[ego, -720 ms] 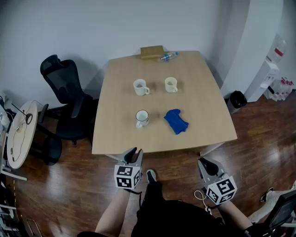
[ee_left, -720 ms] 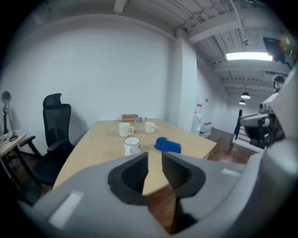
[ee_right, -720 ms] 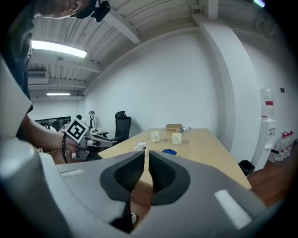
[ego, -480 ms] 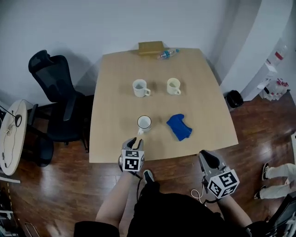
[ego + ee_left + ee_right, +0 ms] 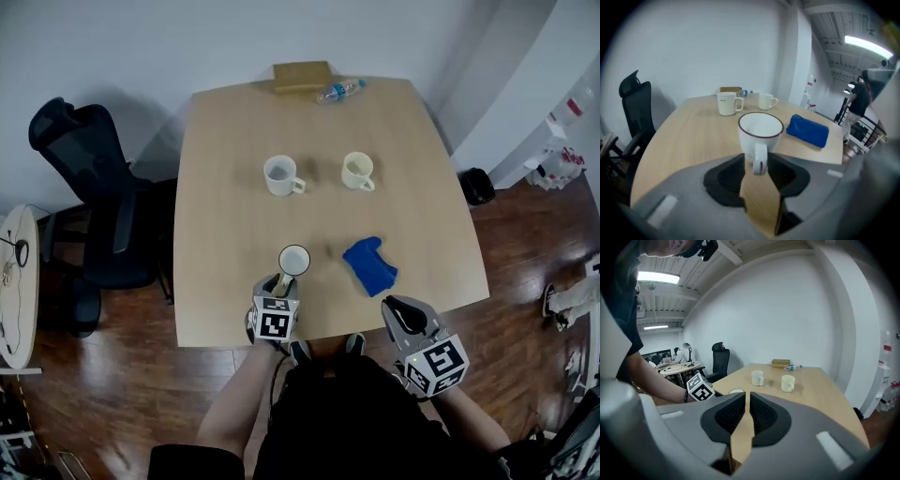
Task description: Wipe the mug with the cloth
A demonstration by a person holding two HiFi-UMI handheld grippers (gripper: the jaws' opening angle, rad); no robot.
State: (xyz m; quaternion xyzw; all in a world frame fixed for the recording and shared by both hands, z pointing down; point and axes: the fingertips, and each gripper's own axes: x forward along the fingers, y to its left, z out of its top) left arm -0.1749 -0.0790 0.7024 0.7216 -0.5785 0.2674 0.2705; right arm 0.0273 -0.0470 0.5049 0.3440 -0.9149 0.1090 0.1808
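My head camera looks steeply down on the whole table from high up. The cameras on my left gripper and right gripper sit low by its near edge and look across the same table top.

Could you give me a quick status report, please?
Left gripper open, jaws either side of the nearest mug handle, not clamped. Right gripper shut, empty, short of the blue cloth. Nothing blocking.

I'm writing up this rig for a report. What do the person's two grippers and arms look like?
Both the left gripper and the right gripper have grey moulded bodies with black ribbed jaw pads. Each carries a white cube printed with black square markers. A thin white cable loops beside the right one. The person wears a black top; the forearms are bare.
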